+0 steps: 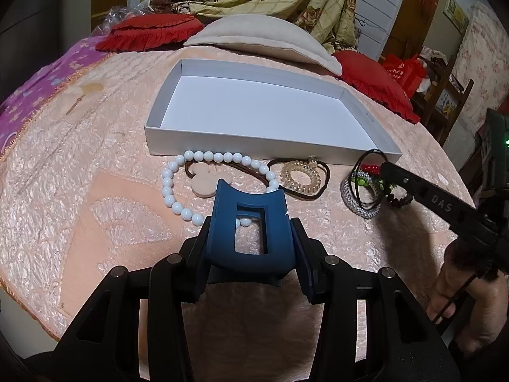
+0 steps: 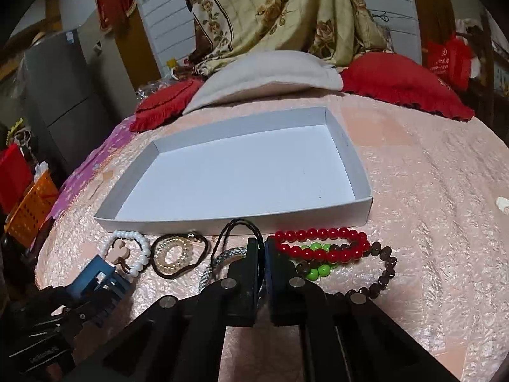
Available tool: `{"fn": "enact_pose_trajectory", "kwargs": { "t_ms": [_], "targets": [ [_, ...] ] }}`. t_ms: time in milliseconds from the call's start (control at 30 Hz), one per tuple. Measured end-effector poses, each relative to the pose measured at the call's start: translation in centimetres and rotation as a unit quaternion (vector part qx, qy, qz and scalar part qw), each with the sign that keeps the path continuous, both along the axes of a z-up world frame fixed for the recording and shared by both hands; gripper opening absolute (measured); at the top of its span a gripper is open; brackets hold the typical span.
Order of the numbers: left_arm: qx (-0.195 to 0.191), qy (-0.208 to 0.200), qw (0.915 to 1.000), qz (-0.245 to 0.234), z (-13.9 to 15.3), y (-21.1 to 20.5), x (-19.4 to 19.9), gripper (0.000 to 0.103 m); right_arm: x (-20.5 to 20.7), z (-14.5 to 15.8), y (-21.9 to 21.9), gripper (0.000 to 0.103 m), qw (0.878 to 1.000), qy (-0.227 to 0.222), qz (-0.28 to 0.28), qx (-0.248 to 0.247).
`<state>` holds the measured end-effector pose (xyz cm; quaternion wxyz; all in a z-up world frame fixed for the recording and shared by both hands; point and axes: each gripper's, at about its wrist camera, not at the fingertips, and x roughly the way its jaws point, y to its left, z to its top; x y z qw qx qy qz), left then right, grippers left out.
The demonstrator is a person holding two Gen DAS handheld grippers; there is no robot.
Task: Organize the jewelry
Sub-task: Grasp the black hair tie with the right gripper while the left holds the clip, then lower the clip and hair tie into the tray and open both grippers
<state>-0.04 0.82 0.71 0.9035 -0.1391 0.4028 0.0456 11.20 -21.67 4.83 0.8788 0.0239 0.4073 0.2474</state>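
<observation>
Clips first: the left gripper (image 1: 251, 238) clamps a matte navy plastic claw clip (image 1: 249, 222), and the shallow white cardboard box (image 1: 254, 140) lies straight ahead beyond the glossy white bead bracelet (image 1: 178, 187). The right gripper (image 2: 261, 251) pinches a thin black braided cord (image 2: 238, 224), box equally near.

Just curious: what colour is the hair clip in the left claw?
Dark blue hair clip, clearest in the left wrist view.
</observation>
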Motion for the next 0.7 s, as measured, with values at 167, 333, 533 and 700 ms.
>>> {"fn": "enact_pose_trajectory", "kwargs": {
  "t_ms": [167,333,533,700],
  "targets": [
    [-0.002,-0.015,0.9999,-0.001,0.2,0.4,-0.7,0.044,-0.6,0.9,-0.8,0.004,1.0,-0.008,0.0,0.022],
    [-0.009,-0.054,0.9985,-0.004,1.6,1.1,-1.9,0.044,-1.0,1.4,-0.9,0.004,0.999,-0.012,0.001,0.03],
    [-0.013,-0.061,0.998,-0.004,1.8,1.2,-1.6,0.044,-1.0,1.3,-1.0,0.004,1.0,-0.004,-0.006,0.016],
    [0.001,-0.057,0.9983,-0.006,1.8,0.8,-1.2,0.044,-1.2,1.4,-1.2,0.004,1.0,-0.004,-0.002,0.011]
  ]
}}
